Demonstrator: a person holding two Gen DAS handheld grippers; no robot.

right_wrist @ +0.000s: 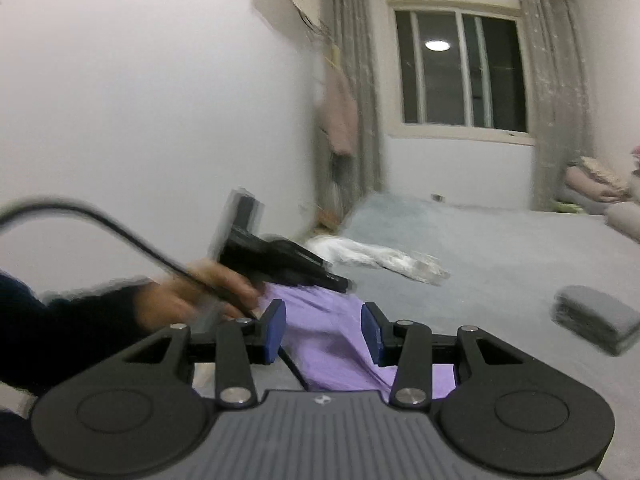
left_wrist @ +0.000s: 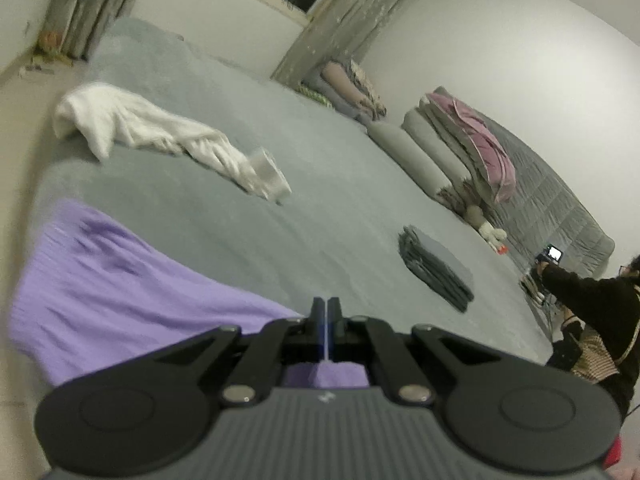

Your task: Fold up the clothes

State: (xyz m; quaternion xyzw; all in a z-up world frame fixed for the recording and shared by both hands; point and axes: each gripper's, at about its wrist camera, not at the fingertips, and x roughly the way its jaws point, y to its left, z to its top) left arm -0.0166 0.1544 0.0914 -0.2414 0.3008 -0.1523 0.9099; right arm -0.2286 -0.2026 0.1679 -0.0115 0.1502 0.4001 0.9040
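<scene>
A purple garment (left_wrist: 108,292) lies on the grey bed (left_wrist: 320,184). My left gripper (left_wrist: 327,312) has its jaws together, and purple cloth shows under it; the pinch itself is hidden. In the right wrist view the left gripper (right_wrist: 320,276) is blurred above the purple garment (right_wrist: 328,344). My right gripper (right_wrist: 324,332) is open and empty, with the purple garment between and beyond its pads. A crumpled white garment (left_wrist: 160,136) lies farther back on the bed; it also shows in the right wrist view (right_wrist: 380,258).
A folded dark grey garment (left_wrist: 436,268) lies to the right on the bed, also in the right wrist view (right_wrist: 596,316). Rolled bedding and pillows (left_wrist: 452,148) line the wall. A person in black (left_wrist: 592,308) sits at the right edge. A window (right_wrist: 460,72) faces me.
</scene>
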